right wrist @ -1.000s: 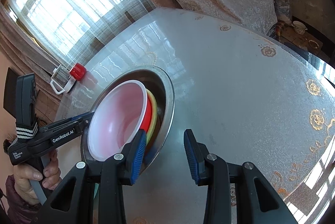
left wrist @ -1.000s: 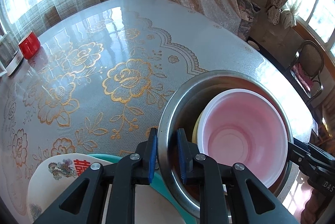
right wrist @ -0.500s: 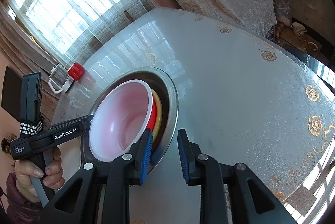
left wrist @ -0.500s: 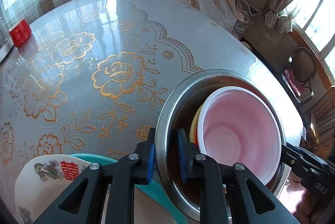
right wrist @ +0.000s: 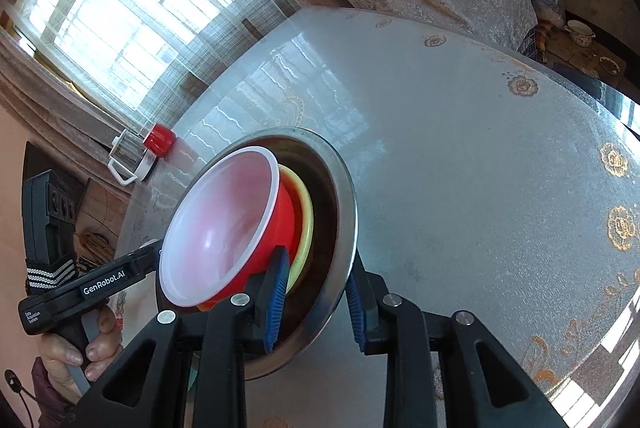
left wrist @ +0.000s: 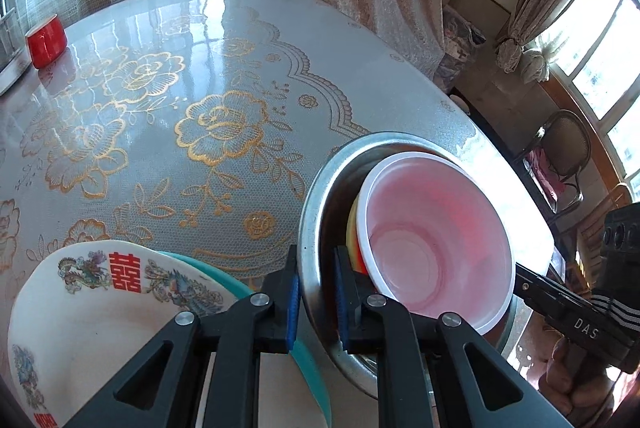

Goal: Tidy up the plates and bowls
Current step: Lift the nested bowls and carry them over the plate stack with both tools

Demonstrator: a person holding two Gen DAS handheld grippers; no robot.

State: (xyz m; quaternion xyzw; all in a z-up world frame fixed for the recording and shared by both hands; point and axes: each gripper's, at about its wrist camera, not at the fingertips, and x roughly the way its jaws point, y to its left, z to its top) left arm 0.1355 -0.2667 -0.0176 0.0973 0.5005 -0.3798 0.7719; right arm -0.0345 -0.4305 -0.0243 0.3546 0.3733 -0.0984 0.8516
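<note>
A steel bowl (left wrist: pixel 320 195) holds a yellow bowl (right wrist: pixel 306 203) and a red bowl with a white inside (left wrist: pixel 436 240). It is lifted and tilted above the table. My left gripper (left wrist: pixel 316 292) is shut on the steel bowl's near rim. My right gripper (right wrist: pixel 316 302) is shut on the opposite rim (right wrist: pixel 340 268), one finger inside and one outside. A white plate with red characters (left wrist: pixel 80 308) lies on a teal plate (left wrist: pixel 312 368) under the left gripper.
The round table (left wrist: pixel 160 99) has a glossy gold-flower cover. A red cup (left wrist: pixel 46 39) stands at its far left edge, also seen in the right wrist view (right wrist: pixel 160 139). A chair (left wrist: pixel 564 155) stands beyond the table on the right.
My right gripper has closed from open onto the steel bowl's rim. The bowl stack has risen and tilted; the plates under the left gripper show more.
</note>
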